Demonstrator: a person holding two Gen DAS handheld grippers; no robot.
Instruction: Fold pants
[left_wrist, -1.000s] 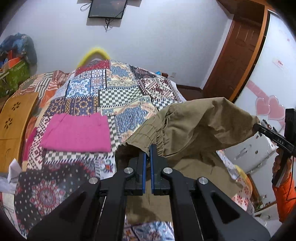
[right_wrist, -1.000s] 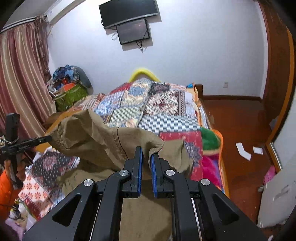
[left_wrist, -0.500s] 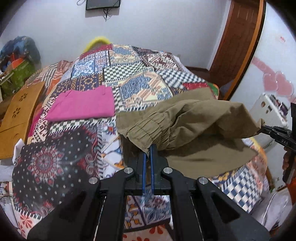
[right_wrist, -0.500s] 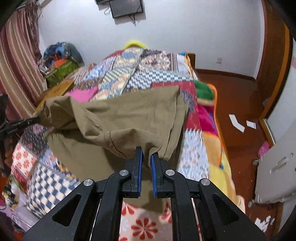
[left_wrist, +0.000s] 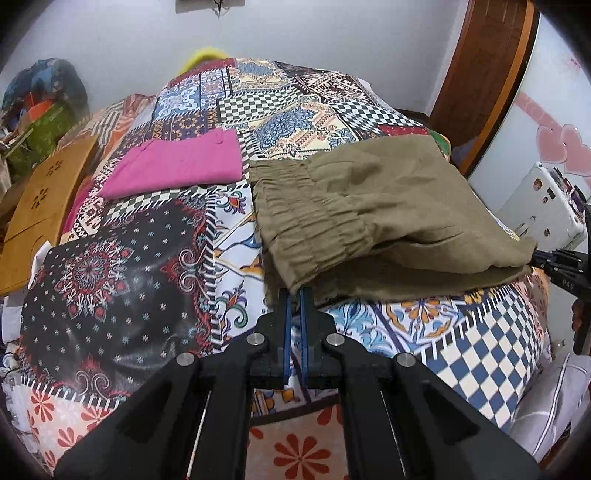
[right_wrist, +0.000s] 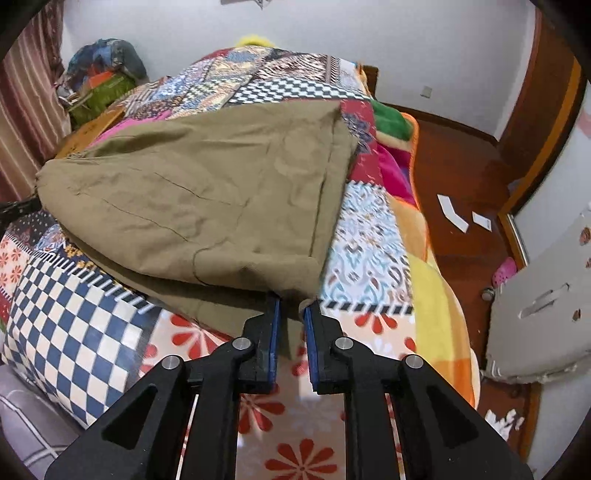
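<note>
Olive-brown pants (left_wrist: 369, 199) lie folded over on the patchwork bed, elastic waistband to the left. My left gripper (left_wrist: 294, 295) is shut on the near waistband corner at the bed's front edge. In the right wrist view the pants (right_wrist: 207, 192) spread over the bed's near corner. My right gripper (right_wrist: 291, 306) holds the near fabric corner between its jaws, which stand slightly apart. The right gripper also shows at the far right of the left wrist view (left_wrist: 565, 266), at the pants' edge.
A folded pink garment (left_wrist: 177, 166) lies on the bed behind the pants to the left. A wooden board (left_wrist: 40, 199) leans at the bed's left side. A white appliance (right_wrist: 535, 314) stands on the right floor. Paper scraps (right_wrist: 454, 214) lie on the wooden floor.
Both grippers have come down and toward the bed's front edge with the pants. The pants went from hanging in the air to lying folded flat on the bed. The right jaws have parted slightly.
</note>
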